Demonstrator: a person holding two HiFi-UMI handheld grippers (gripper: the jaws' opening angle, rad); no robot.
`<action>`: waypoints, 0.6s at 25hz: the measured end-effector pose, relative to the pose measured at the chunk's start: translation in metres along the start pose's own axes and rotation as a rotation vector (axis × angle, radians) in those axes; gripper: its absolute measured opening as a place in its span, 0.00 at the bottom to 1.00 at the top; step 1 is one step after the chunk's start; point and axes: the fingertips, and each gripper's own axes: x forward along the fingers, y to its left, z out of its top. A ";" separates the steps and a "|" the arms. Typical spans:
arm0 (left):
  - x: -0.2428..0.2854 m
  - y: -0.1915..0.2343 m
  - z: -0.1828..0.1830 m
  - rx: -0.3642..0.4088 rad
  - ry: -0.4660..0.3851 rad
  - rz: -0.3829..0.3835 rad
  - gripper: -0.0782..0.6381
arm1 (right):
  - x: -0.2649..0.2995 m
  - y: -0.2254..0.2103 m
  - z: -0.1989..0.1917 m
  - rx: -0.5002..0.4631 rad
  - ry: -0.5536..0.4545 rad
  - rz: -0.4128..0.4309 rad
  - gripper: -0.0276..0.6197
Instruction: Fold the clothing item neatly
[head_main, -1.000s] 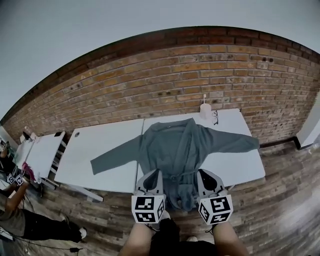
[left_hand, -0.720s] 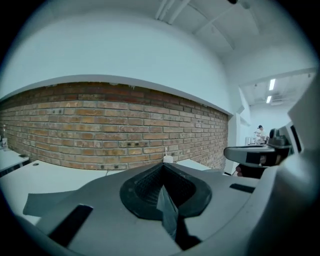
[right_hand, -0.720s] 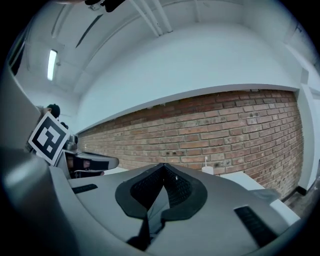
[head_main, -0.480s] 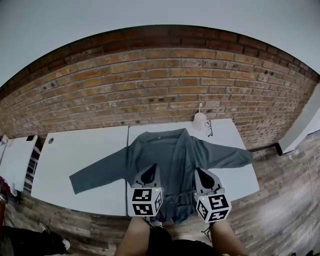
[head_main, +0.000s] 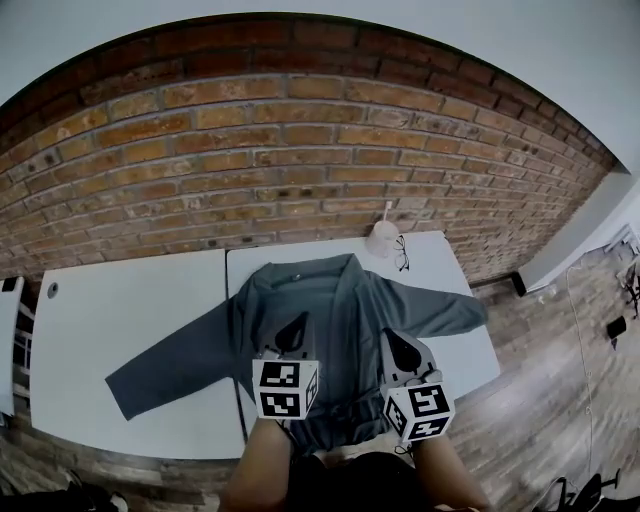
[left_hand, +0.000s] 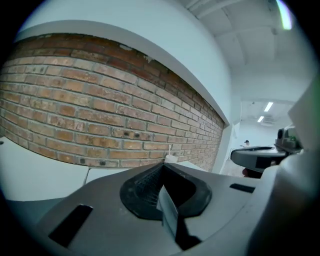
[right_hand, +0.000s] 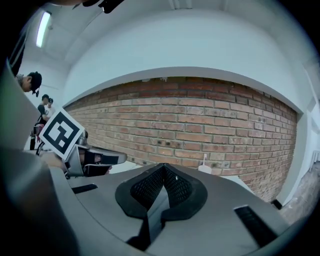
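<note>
Slate-grey long-sleeved cardigan (head_main: 345, 300), spread flat and front-up across two white tables (head_main: 130, 330) pushed together, directly under and beyond both grippers. Left gripper (head_main: 292, 334) above the garment's panel on that side, jaws pressed together with nothing between them. Right gripper (head_main: 402, 351) just beside it over the opposite panel, jaws likewise closed and empty. Both side by side, near each other but apart, pointing towards the red brick wall (head_main: 300, 150) and only slightly downward. One sleeve stretched well out to the left of the left gripper, slanting towards the near table edge; the other sleeve reaching out to the right of the right gripper. Hem hanging over the near edge, behind the marker cubes. Beyond the right gripper, near the wall, a small white bottle (head_main: 382, 239) with dark-framed glasses (head_main: 402, 253) just beside it. Contact between jaw tips and cloth not clear from any view.
</note>
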 end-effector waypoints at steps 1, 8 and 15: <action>0.003 -0.001 -0.002 -0.004 0.006 -0.011 0.10 | 0.001 -0.003 -0.002 -0.005 0.012 -0.013 0.05; 0.022 -0.001 -0.006 0.018 0.023 -0.039 0.10 | 0.012 -0.021 -0.012 0.019 0.032 -0.048 0.05; 0.044 -0.025 -0.002 0.048 0.047 -0.048 0.10 | 0.008 -0.063 -0.016 0.039 0.025 -0.079 0.05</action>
